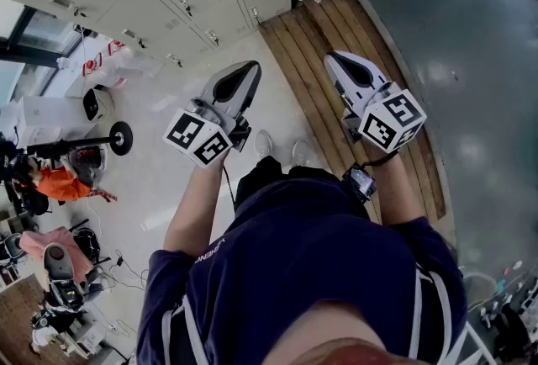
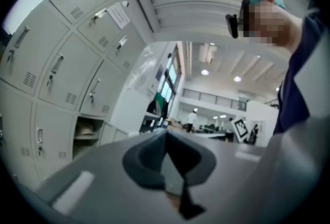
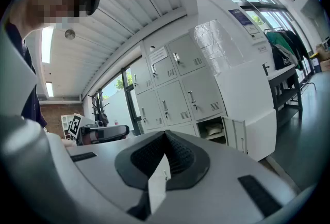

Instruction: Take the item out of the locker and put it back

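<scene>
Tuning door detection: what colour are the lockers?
The lockers are pale grey, almost white, with vent slots. The right gripper view shows them best.

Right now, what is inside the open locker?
A pale item lies on the shelf in the open locker; anything behind it is covered, and its kind is unclear.

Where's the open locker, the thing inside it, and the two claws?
open locker (image 3: 235,134), right gripper view, its swung-open door
item (image 3: 213,128), right gripper view, its pale top
left claw (image 1: 252,67), head view, its closed tip
right claw (image 1: 333,60), head view, its closed tip
</scene>
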